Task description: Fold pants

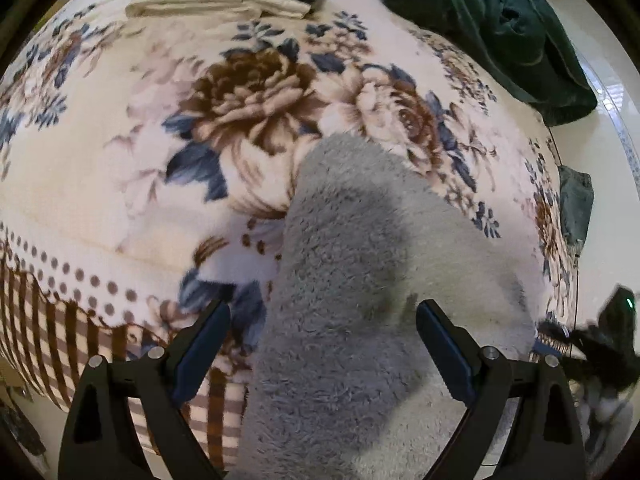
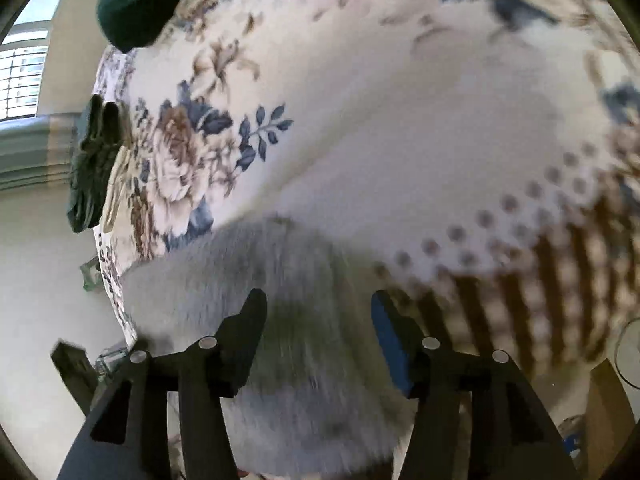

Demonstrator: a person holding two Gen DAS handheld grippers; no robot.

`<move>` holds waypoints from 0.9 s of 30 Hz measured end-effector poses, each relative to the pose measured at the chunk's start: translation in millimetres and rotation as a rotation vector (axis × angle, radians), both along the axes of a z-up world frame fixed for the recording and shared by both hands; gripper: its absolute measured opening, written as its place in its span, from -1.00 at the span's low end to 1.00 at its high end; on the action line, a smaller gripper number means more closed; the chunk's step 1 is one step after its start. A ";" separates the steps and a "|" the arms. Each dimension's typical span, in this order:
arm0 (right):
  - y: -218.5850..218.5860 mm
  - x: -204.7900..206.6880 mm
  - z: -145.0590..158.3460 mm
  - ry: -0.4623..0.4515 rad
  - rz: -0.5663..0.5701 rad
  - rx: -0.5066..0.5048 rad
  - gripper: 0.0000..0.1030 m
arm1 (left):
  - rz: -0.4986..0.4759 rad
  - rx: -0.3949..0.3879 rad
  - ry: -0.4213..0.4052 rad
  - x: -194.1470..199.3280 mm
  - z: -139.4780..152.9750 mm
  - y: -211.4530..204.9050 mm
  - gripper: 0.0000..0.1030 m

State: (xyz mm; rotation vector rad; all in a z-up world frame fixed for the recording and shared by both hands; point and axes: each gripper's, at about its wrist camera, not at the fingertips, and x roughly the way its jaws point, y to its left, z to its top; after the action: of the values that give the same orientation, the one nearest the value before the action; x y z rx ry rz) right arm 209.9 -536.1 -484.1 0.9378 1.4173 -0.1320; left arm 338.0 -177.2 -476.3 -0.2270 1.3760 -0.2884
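Fluffy grey fleece pants lie on the floral blanket-covered bed, beneath both the left tongs and the right tongs — each open, gripping nothing. The plush pile may slip or bunch under a shallow pinch — no containers visible.

grey fluffy pants on a cream blanket with brown-blue flowers.
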 end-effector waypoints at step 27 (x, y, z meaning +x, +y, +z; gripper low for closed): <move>56.0 -68.7 -93.4 -0.183 0.015 0.414 1.00 | -0.001 -0.270 0.207 -13.6 -70.1 26.2 0.86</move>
State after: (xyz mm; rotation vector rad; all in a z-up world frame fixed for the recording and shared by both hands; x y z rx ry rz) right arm 141.2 -480.1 -577.5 1.2433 1.3034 0.2628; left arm 324.3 -151.0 -546.4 -0.4909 1.5396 -0.4627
